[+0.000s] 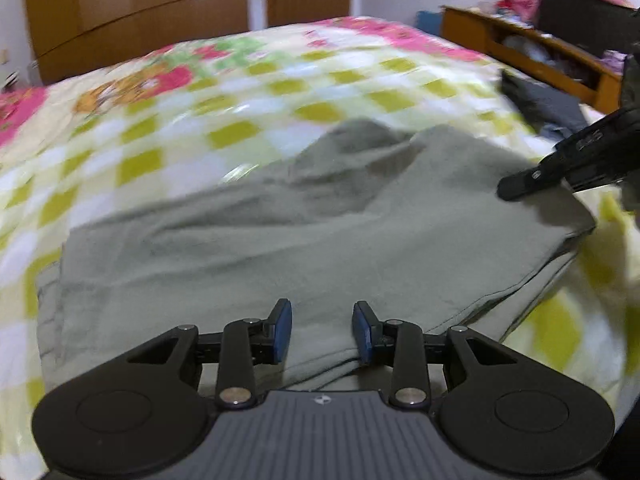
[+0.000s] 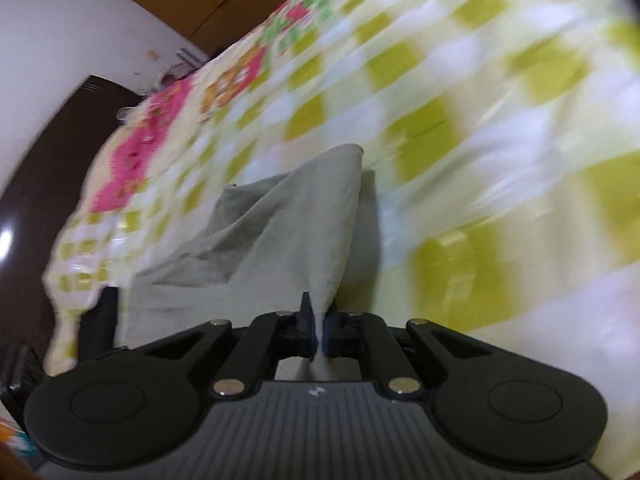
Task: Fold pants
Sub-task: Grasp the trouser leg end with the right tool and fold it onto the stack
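Note:
Grey-green pants (image 1: 304,236) lie in layers on a checked bedspread (image 1: 192,92). My left gripper (image 1: 322,330) is open just above the near edge of the pants, its blue pads apart with nothing between them. My right gripper (image 2: 318,330) is shut on a pinched fold of the pants (image 2: 280,240), which rises into a ridge running away from it. The right gripper also shows in the left wrist view (image 1: 516,186), at the right end of the pants. The left gripper's finger shows dark at the left in the right wrist view (image 2: 100,320).
The bedspread (image 2: 480,120) is yellow-green and white checked with pink flowered borders. A dark grey garment (image 1: 548,104) lies at the bed's far right. A wooden headboard shelf (image 1: 532,52) stands behind it. Wooden wardrobe doors (image 1: 132,4) stand at the back.

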Demonstrator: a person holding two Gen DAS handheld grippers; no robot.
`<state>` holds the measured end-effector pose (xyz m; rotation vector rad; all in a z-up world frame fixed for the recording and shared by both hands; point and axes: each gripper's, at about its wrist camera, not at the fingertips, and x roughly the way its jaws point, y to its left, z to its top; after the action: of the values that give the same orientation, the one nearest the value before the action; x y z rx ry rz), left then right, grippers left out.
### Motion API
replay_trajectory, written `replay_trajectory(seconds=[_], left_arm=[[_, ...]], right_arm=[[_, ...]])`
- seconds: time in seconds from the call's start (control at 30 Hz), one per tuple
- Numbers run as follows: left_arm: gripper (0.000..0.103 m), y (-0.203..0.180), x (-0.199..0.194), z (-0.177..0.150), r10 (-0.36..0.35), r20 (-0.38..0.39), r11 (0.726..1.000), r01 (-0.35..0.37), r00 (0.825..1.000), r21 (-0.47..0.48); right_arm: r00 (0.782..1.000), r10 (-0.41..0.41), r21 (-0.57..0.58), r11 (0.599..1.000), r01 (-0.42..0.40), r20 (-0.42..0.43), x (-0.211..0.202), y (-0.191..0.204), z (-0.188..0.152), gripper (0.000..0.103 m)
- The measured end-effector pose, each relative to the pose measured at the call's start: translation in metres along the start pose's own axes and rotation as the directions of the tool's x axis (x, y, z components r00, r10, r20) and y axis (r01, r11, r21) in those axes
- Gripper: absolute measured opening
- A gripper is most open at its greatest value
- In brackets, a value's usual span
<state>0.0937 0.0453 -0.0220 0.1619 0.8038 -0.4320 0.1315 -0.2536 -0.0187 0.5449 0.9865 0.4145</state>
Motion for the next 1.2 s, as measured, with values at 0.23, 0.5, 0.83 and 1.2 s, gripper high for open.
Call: replay_trajectory(seconds=[0.23,0.5,0.83,1.2], left_arm=[[0.047,-0.018,0.033,0.041,0.052,0.086,0.998,-0.056,0.995,0.041],[0.049,-0.012,0.020,0.021,0.141,0.051,0.988,-0.143,0.989,0.051],[0.053,0.006,0.000,-0.007,0.207,-0.003,0.975,-0.206,0.978,0.081],[0.052,0.045,-0.056,-0.047,0.297,0.042,0.955,-0.296,0.954,-0.022]], right_arm=[[0.996,-0.089,-0.011,0.996,0.090,0.030,-0.026,-0.024,0.003,0.004],[0.998,-0.056,0.010,0.998,0.056,0.020,-0.023,-0.034,0.002,0.013],[0.993,-0.060,-0.072,0.995,0.067,0.106,-0.045,0.019,0.019,0.005],[0.998,0.055,-0.368,0.929,-0.036,0.041,-0.002,0.173,0.015,0.005]])
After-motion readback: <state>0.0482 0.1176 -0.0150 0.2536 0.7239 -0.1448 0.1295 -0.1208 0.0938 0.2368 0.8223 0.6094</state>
